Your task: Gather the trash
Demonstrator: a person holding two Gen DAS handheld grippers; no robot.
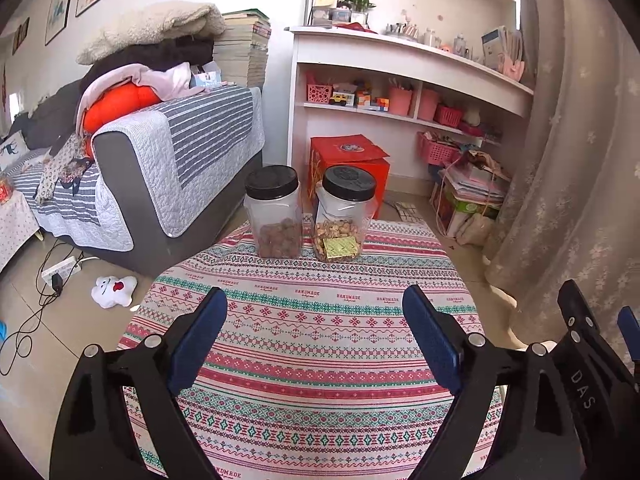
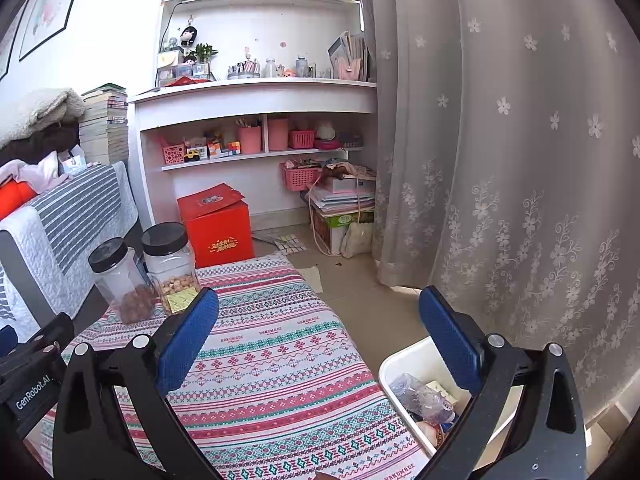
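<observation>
My left gripper (image 1: 316, 300) stands open above a table covered with a patterned cloth (image 1: 320, 392), with nothing between its blue pads. My right gripper (image 2: 320, 300) is also open and empty, over the table's right edge. Its right finger hangs above a white bin (image 2: 394, 364) on the floor beside the table. The bin holds a crumpled plastic bottle (image 2: 416, 394) and other scraps. At the table's far end stand two black-lidded clear jars, one with brown pieces (image 1: 276, 216) and one with tan snacks (image 1: 344, 220). No loose trash shows on the cloth.
A grey sofa with striped covers (image 1: 180, 168) is left of the table. A red box (image 1: 352, 160) and a white shelf unit (image 1: 400, 80) are behind it, and a flowered curtain (image 2: 500, 160) hangs at the right. On the floor at the left lie a white soft toy (image 1: 114, 290) and a power strip with cables (image 1: 60, 272).
</observation>
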